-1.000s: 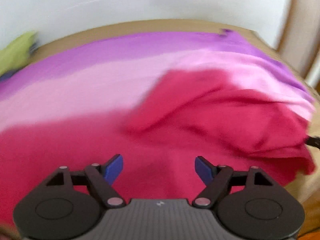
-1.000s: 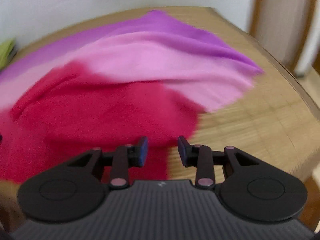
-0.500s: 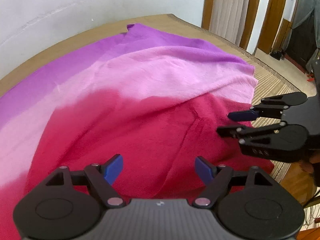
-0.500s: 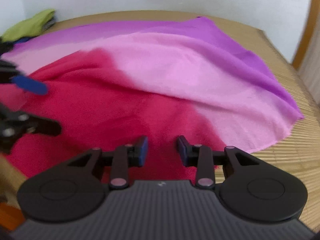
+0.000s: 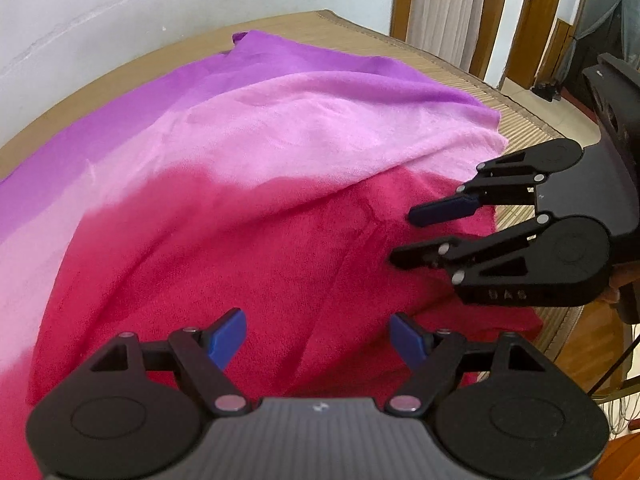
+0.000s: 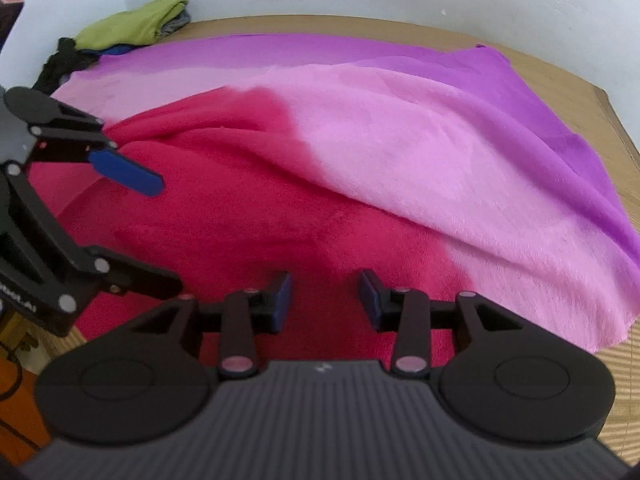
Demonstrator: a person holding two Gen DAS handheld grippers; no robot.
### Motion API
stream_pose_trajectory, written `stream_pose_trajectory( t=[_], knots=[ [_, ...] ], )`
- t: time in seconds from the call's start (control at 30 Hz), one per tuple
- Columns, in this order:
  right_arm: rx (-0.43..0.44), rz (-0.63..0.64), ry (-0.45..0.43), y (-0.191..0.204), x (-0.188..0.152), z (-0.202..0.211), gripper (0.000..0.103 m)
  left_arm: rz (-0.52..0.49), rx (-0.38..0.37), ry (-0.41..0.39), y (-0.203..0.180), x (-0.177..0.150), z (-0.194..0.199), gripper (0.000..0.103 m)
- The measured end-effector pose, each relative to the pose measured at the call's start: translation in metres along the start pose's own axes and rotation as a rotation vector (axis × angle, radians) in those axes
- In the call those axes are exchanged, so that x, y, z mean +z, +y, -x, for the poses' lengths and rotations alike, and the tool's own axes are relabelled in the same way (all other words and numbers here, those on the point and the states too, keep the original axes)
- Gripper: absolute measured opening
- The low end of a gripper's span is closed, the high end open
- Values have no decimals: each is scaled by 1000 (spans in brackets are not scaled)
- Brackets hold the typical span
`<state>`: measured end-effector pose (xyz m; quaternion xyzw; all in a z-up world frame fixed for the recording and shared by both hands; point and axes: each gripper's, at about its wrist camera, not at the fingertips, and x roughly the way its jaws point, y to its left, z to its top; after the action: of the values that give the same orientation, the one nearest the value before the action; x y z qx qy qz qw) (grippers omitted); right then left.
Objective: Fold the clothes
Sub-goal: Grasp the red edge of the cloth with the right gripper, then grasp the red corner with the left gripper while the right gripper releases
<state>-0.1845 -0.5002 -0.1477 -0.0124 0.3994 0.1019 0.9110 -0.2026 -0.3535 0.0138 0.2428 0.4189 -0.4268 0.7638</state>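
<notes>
cloth (image 5: pixel 280 208): soft, fuzzy, matt fabric | tabletop (image 6: pixel 568 68): woven mat, rough | left gripper (image 5: pixel 316 340): matt black plastic

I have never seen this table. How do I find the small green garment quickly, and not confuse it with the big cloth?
Start from the large cloth spread over the wooden table, banded red, pink and purple. Follow its purple band to the far left corner by the white wall. There lies the green garment, a small bunched heap on darker clothes, the only yellow-green thing among them.
</notes>
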Motion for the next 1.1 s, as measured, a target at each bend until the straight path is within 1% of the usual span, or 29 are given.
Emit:
stream_pose_trajectory(
  t=[0.03,0.1,0.17,0.3,0.37,0.43,0.5,0.57,0.6,0.63,0.67,0.7,0.73,0.77,0.8,0.83,0.87,0.9,0.93,0.97,1.0,1.03,1.07,1.1],
  knots=[
    [6,-3,-6,-1,-1,2,6,-3,-1,-3,-1,1,0,80],
    [11,-5,-31,-1,-4,8,5,-12,-5,-10,-2,2,1,80],
    [18,4,-80,0,-7,20,5,-30,-19,-22,-4,3,2,80],
    [81,-16,-135,0,-4,48,4,-75,-72,-46,-8,9,-2,80],
    [110,-2,-148,1,-1,61,4,-84,-112,-51,-10,14,-4,80],
    [130,26,-152,3,0,73,4,-104,-169,-59,-14,19,-6,79],
    [146,55,-149,5,1,79,4,-141,-199,-81,-20,24,-7,78],
    [162,85,-143,8,2,85,4,-192,-212,-103,-27,25,-7,76],
    [169,100,-140,10,2,88,4,-214,-216,-117,-30,26,-6,61],
    [171,110,-136,11,3,90,4,-230,-234,-122,-32,26,-6,25],
    [167,112,-133,11,3,92,5,-230,-261,-114,-33,26,-6,6],
    [165,109,-129,11,4,94,6,-220,-287,-101,-33,26,-5,1],
    [164,85,-126,9,4,96,7,-209,-308,-107,-33,26,-3,1],
    [152,37,-133,4,4,99,8,-188,-320,-126,-32,25,2,1],
    [127,-39,-146,-4,2,102,11,-162,-329,-143,-31,24,7,1],
    [103,-115,-160,-12,1,106,26,-128,-339,-164,-29,24,15,1],
    [72,-201,-177,-22,-2,109,34,-88,-350,-186,-25,24,23,1],
    [19,-317,-205,-34,-10,112,45,-47,-363,-215,-21,24,35,1],
    [-36,-444,-233,-47,-18,115,52,-11,-373,-253,-16,25,49,1],
    [-93,-608,-258,-64,-31,117,55,19,-381,-292,-10,26,63,1],
    [-130,-766,-265,-79,-46,117,62,41,-387,-329,-5,27,78,1],
    [-163,-921,-271,-93,-61,116,64,57,-391,-364,2,28,94,1],
    [-176,-1058,-272,-106,-77,114,64,75,-389,-400,8,28,110,1],
    [-174,-1151,-275,-115,-89,111,64,92,-384,-428,15,29,123,1]
  ],
)
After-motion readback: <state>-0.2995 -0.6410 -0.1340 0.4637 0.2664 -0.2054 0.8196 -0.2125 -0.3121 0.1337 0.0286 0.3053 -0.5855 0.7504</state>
